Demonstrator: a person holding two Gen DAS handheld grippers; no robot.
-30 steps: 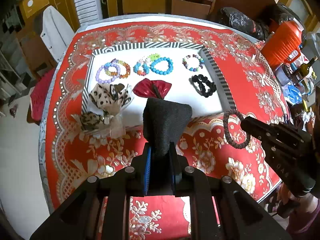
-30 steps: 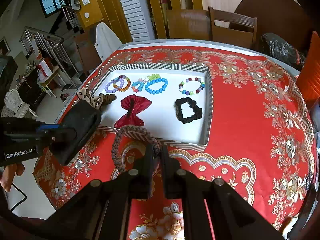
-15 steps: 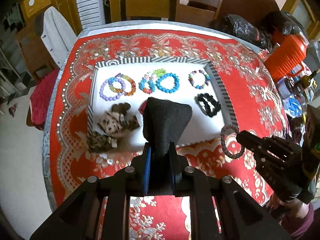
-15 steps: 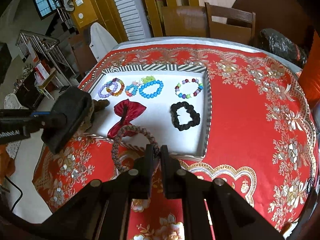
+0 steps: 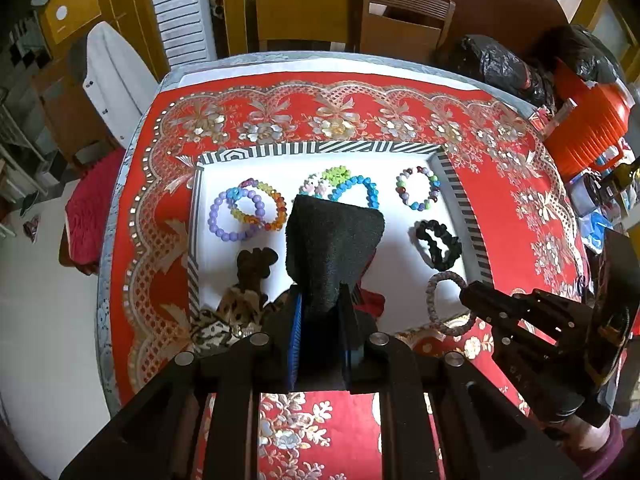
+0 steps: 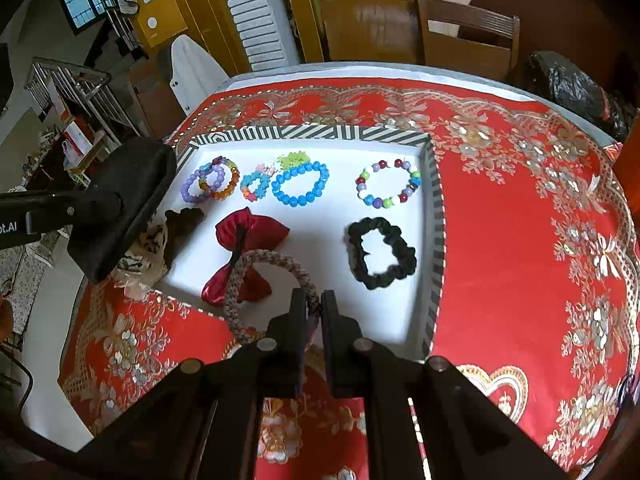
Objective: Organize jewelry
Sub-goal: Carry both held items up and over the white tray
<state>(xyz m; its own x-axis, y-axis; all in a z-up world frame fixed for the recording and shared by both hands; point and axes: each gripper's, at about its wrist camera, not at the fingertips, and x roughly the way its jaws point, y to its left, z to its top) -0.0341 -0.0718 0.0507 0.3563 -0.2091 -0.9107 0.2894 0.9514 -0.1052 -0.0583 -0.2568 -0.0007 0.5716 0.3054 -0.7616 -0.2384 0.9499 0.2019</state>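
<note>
My left gripper [image 5: 320, 300] is shut on a black felt piece [image 5: 332, 240] that stands up over the white tray with the striped rim [image 5: 320, 147]. It hides most of the red bow [image 6: 256, 232]. My right gripper [image 6: 314, 304] is shut on a braided grey-brown hair ring [image 6: 240, 280], held above the tray's near edge, in front of the red bow. On the tray lie several bead bracelets [image 6: 300, 188], a black scrunchie [image 6: 380, 256] and a leopard-print bow [image 5: 236, 308] at the near left corner.
A red patterned cloth [image 6: 520, 208] covers the table. Wooden chairs [image 5: 400, 28] stand behind it, black bags [image 5: 504, 68] and an orange jug [image 5: 588, 132] at the far right. To the left, the table's edge drops to the floor [image 5: 44, 320].
Both grippers have moved forward toward the tray. The braided ring now hangs over the tray's near edge instead of over the red cloth. Both grips are unchanged.
</note>
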